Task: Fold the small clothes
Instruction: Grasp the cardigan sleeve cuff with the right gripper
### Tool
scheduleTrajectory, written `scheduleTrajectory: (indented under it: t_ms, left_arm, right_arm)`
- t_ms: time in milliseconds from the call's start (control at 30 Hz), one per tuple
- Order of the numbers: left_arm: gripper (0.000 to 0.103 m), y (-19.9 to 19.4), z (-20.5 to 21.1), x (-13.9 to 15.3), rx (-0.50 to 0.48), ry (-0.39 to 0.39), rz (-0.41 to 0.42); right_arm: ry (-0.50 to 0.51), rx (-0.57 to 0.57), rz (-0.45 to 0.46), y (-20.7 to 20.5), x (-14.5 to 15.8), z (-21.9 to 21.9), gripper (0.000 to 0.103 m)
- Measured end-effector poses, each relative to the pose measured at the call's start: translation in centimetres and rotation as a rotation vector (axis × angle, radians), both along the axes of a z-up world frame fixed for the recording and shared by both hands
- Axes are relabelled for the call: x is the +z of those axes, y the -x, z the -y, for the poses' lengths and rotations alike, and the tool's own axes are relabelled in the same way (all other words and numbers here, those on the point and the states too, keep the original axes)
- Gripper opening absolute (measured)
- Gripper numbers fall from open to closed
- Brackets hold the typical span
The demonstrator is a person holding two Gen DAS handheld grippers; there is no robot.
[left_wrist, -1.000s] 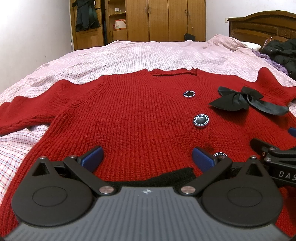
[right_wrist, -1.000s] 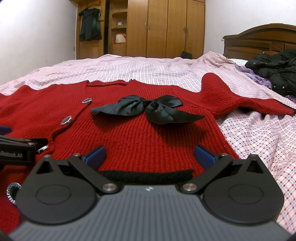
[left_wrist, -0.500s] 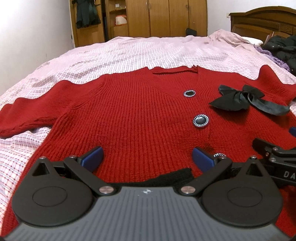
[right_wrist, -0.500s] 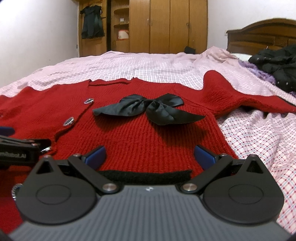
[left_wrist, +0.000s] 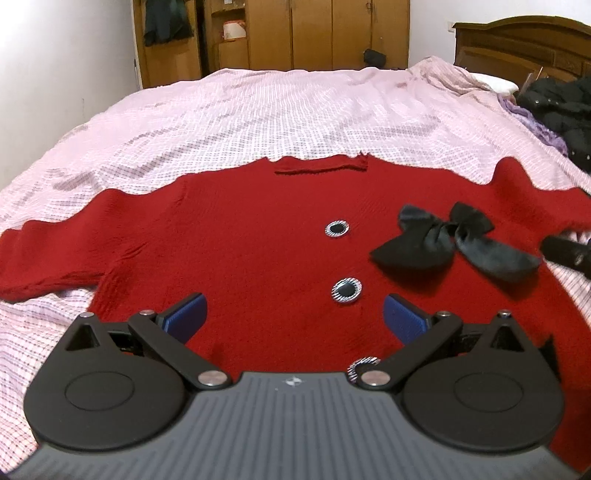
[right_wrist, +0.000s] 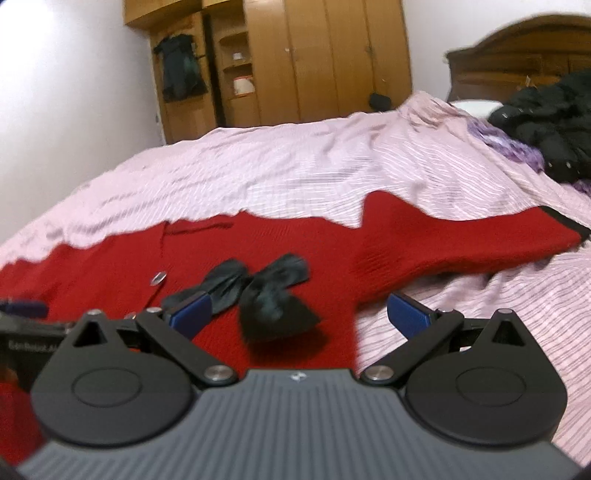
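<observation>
A small red knitted cardigan (left_wrist: 240, 254) lies flat and face up on the bed, sleeves spread, with round black buttons (left_wrist: 346, 290) and a black satin bow (left_wrist: 447, 243) on its chest. My left gripper (left_wrist: 293, 317) is open and empty above the lower front of the cardigan. My right gripper (right_wrist: 299, 317) is open and empty above the cardigan's right side, over the bow (right_wrist: 258, 295). The right sleeve (right_wrist: 461, 240) stretches to the right. Part of the right gripper shows at the right edge of the left wrist view (left_wrist: 565, 251).
The pink checked bedsheet (left_wrist: 295, 118) covers the bed. A black jacket (right_wrist: 546, 118) and purple cloth lie near the wooden headboard (left_wrist: 517, 48) at the right. A wooden wardrobe (left_wrist: 314, 33) stands behind the bed.
Both grippers have risen and moved forward over the cardigan; the black hem has dropped out of sight. The right view is blurred and has swung toward the right sleeve.
</observation>
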State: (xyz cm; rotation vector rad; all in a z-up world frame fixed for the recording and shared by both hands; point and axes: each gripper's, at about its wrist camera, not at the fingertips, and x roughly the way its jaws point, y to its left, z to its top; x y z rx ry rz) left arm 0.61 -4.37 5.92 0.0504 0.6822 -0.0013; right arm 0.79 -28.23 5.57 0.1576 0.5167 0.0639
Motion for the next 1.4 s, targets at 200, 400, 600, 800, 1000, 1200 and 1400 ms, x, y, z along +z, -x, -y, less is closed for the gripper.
scheduleTrajectory:
  t_ms: [200, 400, 600, 800, 1000, 1200, 1400]
  left_arm:
    - [0.103, -0.2, 1.4, 0.6, -0.016, -0.006, -0.013]
    - [0.103, -1.1, 1.4, -0.2, 0.017, -0.006, -0.063]
    - [0.103, -1.6, 0.9, -1.2, 0.053, -0.019, -0.104]
    - [0.103, -2.5, 0.8, -2.5, 0.073, -0.031, -0.141]
    - [0.103, -2.7, 1.0, -3.4, 0.076, -0.036, -0.139]
    - [0.103, -2.9, 1.1, -3.8, 0.072, -0.044, -0.14]
    - [0.103, -3.0, 1.3, -4.2, 0.072, -0.052, -0.137]
  right_arm:
    - [-0.095, -0.063, -0.04, -1.7, 0.7, 5.7, 0.103]
    - [-0.154, -0.159, -0.091, -4.2, 0.0, 11.2, 0.103]
    - [-0.315, -0.293, -0.17, -6.1, -1.9, 17.1, 0.103]
    - [-0.35, -0.376, -0.166, -7.9, -3.3, 19.8, 0.103]
    - [-0.415, -0.396, -0.137, -10.1, -5.4, 22.0, 0.103]
    - [-0.371, -0.396, -0.087, -11.6, -6.6, 22.3, 0.103]
    - [-0.383, -0.424, -0.06, -11.9, -6.7, 23.0, 0.068]
